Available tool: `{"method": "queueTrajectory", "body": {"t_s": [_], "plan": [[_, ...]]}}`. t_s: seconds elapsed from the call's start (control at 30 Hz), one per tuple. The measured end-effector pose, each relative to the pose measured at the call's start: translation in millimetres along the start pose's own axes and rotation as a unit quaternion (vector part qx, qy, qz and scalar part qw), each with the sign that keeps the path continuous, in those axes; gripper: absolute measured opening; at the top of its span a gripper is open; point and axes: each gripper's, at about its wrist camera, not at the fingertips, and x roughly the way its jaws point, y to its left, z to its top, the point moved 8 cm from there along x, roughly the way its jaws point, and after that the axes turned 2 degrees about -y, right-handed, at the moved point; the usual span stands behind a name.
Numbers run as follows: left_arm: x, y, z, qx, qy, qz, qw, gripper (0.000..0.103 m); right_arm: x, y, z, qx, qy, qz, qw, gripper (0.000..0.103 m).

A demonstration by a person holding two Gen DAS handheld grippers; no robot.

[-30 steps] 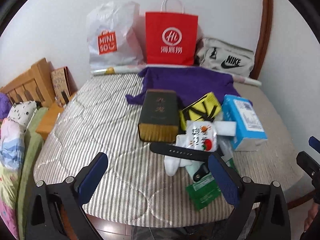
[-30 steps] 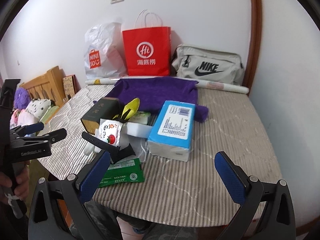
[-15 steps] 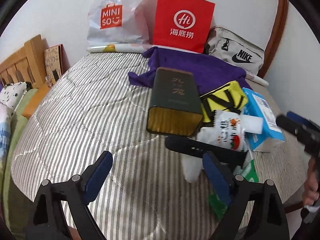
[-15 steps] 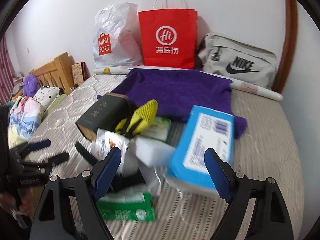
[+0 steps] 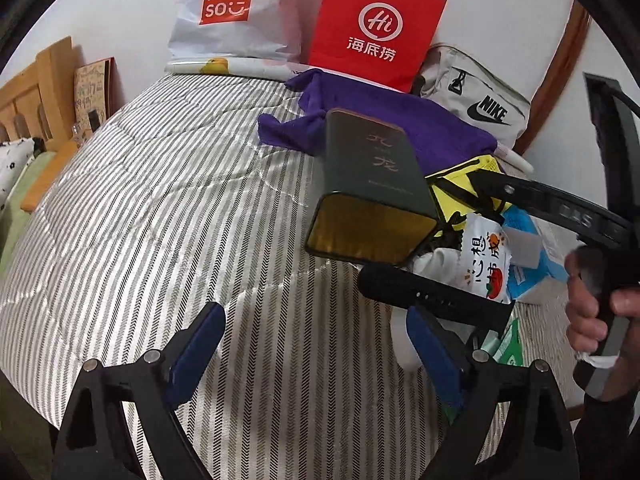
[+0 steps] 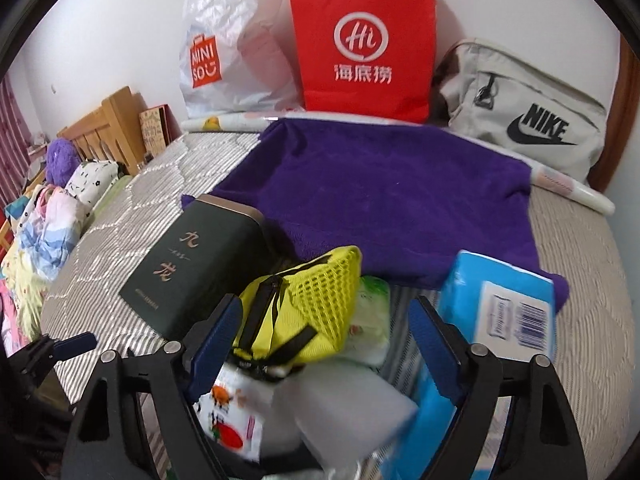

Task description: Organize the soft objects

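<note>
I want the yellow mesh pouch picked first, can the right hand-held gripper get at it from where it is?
Probably yes: the yellow mesh pouch sits on top of the pile, uncovered, just ahead of the right hand-held gripper, whose jaws have just been closing and are not yet on it.

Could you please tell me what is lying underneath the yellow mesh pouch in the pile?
The yellow mesh pouch lies over a white-and-green packet and a snack packet. Whatever else is under it is covered.

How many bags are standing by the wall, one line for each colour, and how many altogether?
White plastic bag: 1
Red paper bag: 1
Beige Nike bag: 1
Total: 3
</note>
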Motion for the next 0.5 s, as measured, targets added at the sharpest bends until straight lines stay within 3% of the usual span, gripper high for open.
{"method": "queueTrajectory", "body": {"t_s": [0.03, 0.07, 0.3, 0.5], "plan": [[0, 0, 0, 0.001, 0.001, 0.002, 1.0000, 0.092, 3, 2, 0, -0.004, 0.004, 0.009, 1.000, 0.046], [0, 0, 1, 0.001, 0.000, 0.001, 1.0000, 0.092, 4, 3, 0, -0.010, 0.007, 0.013, 1.000, 0.035], [-6, -5, 3, -0.001, -0.006, -0.019, 0.9998, 0.092, -28, 8, 10, -0.008, -0.050, 0.032, 0.998, 0.031], [-1, -15, -3, -0.025, 0.017, -0.054, 0.9981, 0.091, -58, 4, 13, -0.003, -0.076, 0.037, 0.996, 0.030]]}}
